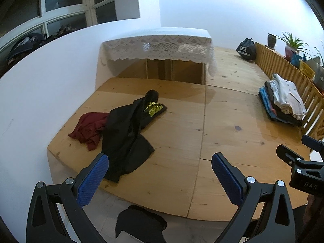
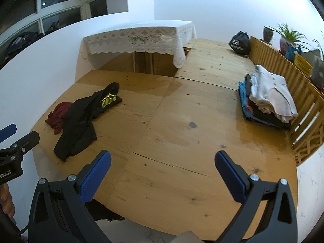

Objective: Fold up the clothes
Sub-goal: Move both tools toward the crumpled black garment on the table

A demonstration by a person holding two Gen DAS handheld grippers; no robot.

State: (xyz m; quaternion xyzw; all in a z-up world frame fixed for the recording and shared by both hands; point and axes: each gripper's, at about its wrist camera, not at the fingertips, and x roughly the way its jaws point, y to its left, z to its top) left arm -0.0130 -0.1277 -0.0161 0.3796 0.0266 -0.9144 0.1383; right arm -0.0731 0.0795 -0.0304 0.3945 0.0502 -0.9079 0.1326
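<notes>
While both grippers' ribbed blue fingers (image 1: 92, 180) gape empty, crumpled black garment (image 1: 125, 135) drapes plywood (image 1: 232, 133) — limp.

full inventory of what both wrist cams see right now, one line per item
wooden plywood table: 1, tan, fills the middle
crumpled black garment with yellow print: 1, black, table's left
crumpled dark red garment: 1, maroon, touching the black one on its left
stack of folded clothes: 1, white on top, dark and blue below, table's right edge
white lace cloth: 1, draped over the far ledge
black bag: 1, far right corner
wooden slatted rail: 1, tan, behind the stack
potted green plants: several, on the rail
left claw: open, empty
right claw: open, empty
</notes>
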